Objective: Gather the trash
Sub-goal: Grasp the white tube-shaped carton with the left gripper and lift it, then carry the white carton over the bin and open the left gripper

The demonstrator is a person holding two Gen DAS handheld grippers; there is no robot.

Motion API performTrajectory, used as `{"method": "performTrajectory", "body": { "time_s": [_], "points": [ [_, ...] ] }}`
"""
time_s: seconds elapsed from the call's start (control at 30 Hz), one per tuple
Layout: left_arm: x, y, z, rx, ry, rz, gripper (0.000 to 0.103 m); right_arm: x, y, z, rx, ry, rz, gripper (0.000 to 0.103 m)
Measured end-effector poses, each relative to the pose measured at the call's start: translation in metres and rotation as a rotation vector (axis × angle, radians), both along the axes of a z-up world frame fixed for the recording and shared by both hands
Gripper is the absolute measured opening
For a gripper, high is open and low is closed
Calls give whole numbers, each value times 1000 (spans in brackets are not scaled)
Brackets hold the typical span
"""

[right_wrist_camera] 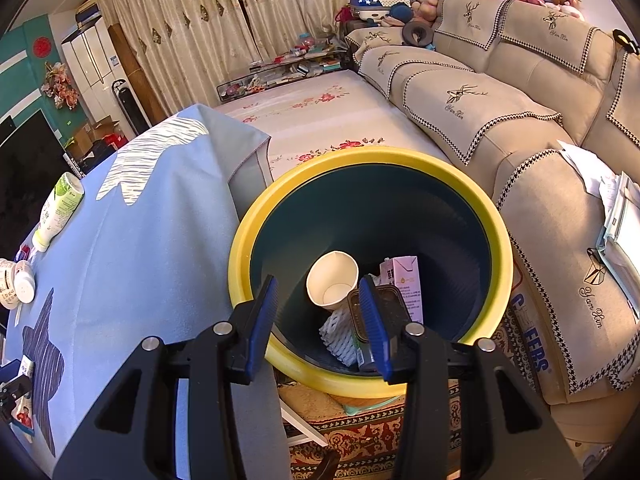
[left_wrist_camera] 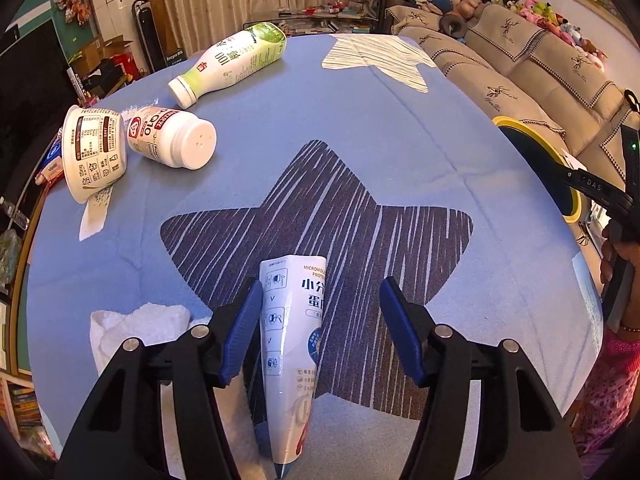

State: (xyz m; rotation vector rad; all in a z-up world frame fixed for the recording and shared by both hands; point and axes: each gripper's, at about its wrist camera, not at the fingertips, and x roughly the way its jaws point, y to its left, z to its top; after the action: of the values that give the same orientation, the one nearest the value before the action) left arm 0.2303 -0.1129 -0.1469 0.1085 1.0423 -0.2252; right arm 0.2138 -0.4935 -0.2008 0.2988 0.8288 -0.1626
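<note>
The left gripper [left_wrist_camera: 322, 312] hangs low over the blue star-print tablecloth [left_wrist_camera: 400, 128], its blue fingers spread wide. A white protein-powder pouch [left_wrist_camera: 290, 344] lies on the cloth between them, close against the left finger [left_wrist_camera: 244, 328] and well clear of the right one; nothing is clamped. A crumpled white towel [left_wrist_camera: 136, 332] lies just left of the gripper. At the far left of the table lie a white supplement bottle [left_wrist_camera: 172, 138] on its side, a tipped paper cup [left_wrist_camera: 94, 152] touching it, and farther back a green-and-white drink bottle [left_wrist_camera: 232, 60].

The right gripper [right_wrist_camera: 322, 320] is held above the yellow-rimmed trash bin [right_wrist_camera: 496, 216] standing on the floor right of the table, its fingers apart and holding nothing. In the bin lie a paper cup [right_wrist_camera: 332, 280], a purple-and-white carton [right_wrist_camera: 408, 284], white foam netting [right_wrist_camera: 340, 332] and a dark container [right_wrist_camera: 394, 304]. A beige sofa [right_wrist_camera: 480, 112] runs along the right.
</note>
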Motion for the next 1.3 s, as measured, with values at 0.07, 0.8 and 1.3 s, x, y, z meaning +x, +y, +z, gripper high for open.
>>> {"method": "performTrajectory", "body": {
  "time_s": [0.07, 0.8, 1.3],
  "points": [
    [0, 0, 0, 24, -7, 12, 61, 0, 0, 0, 0, 0, 0, 40],
    [-7, -21, 16, 29, -63, -47, 16, -6, 0, -1, 19, -9, 1, 40],
    [-8, -114, 76, -63, -197, -253, 16, -63, -28, 13, 17, -65, -65, 40]
  ]
}}
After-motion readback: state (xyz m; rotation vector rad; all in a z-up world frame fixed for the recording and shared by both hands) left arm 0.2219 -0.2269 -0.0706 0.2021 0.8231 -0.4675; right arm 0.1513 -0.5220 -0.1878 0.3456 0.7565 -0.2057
